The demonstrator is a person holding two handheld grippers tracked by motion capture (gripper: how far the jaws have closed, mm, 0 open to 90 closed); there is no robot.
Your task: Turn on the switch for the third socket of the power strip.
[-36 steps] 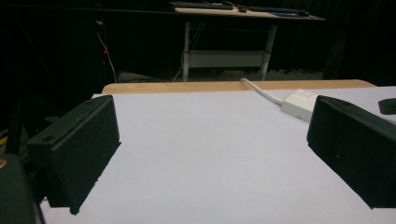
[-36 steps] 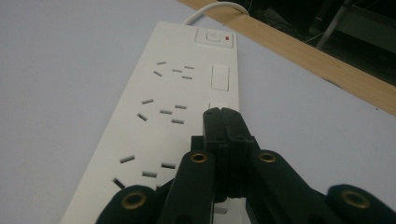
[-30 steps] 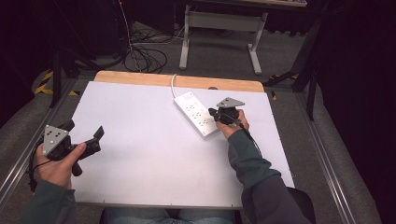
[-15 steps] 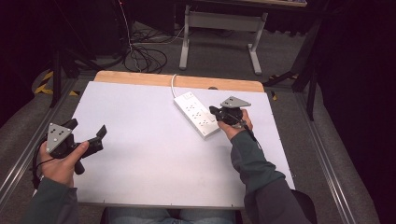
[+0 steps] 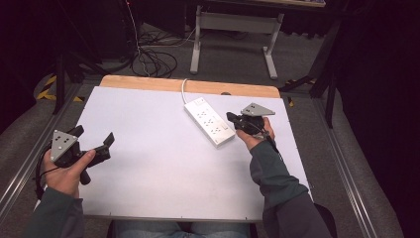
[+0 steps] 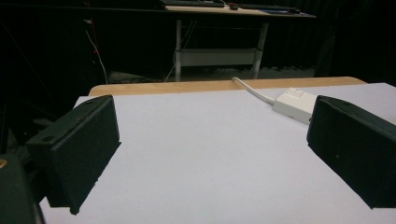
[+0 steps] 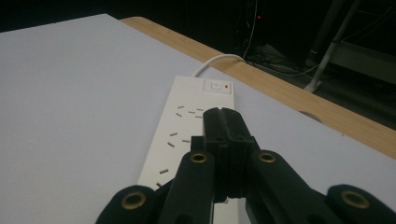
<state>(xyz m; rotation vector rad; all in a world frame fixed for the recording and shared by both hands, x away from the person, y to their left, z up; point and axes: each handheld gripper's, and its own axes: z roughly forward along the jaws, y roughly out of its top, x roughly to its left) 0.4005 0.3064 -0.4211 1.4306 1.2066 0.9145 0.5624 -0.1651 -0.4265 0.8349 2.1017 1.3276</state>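
A white power strip (image 5: pixel 209 121) lies slantwise on the white table top (image 5: pixel 163 163), its cord running off over the far wooden edge. My right gripper (image 5: pixel 230 117) hovers just right of the strip, jaws pressed together with nothing between them. In the right gripper view the shut jaws (image 7: pixel 222 122) point along the power strip (image 7: pixel 187 126) toward its switch (image 7: pixel 218 86). My left gripper (image 5: pixel 94 139) is held at the table's left side, jaws wide apart and empty. In the left gripper view, the two black pads (image 6: pixel 77 149) frame bare table, with the power strip (image 6: pixel 294 103) far off at the right.
A wooden strip (image 5: pixel 188 85) borders the table's far edge. Beyond it stand a metal desk frame (image 5: pixel 233 34) and loose cables (image 5: pixel 148 59) on the floor. Metal rails run along both sides of the table.
The right hand with its shut gripper has lifted slightly and drifted a little away from the power strip. The left hand has kept still.
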